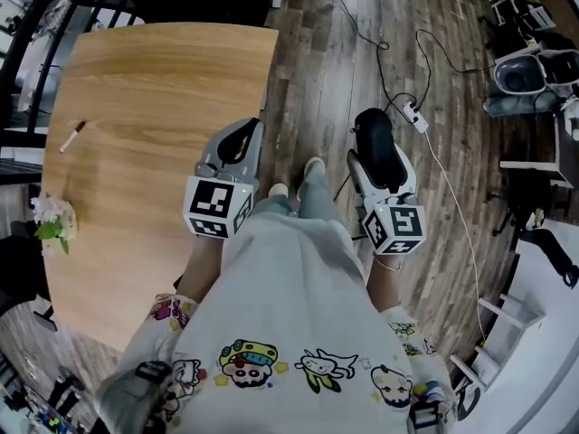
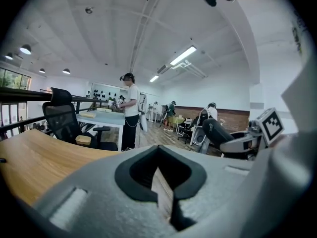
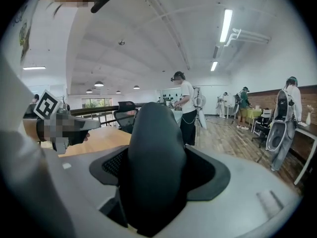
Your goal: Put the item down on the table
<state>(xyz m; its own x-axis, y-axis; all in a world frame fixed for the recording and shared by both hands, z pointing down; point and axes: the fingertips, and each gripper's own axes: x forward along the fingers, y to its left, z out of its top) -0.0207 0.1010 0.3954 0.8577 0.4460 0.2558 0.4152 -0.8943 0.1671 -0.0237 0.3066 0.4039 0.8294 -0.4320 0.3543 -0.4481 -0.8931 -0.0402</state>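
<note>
Black item [image 3: 153,162]: clamped in right gripper [image 1: 380,156], above floor [image 1: 308,80].
Left gripper [image 2: 161,175]: jaws together, empty.
Table [image 1: 154,107]: beside left gripper.

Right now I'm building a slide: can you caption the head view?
Person stands beside a wooden table, right gripper clamping a black item, left gripper empty.
</note>
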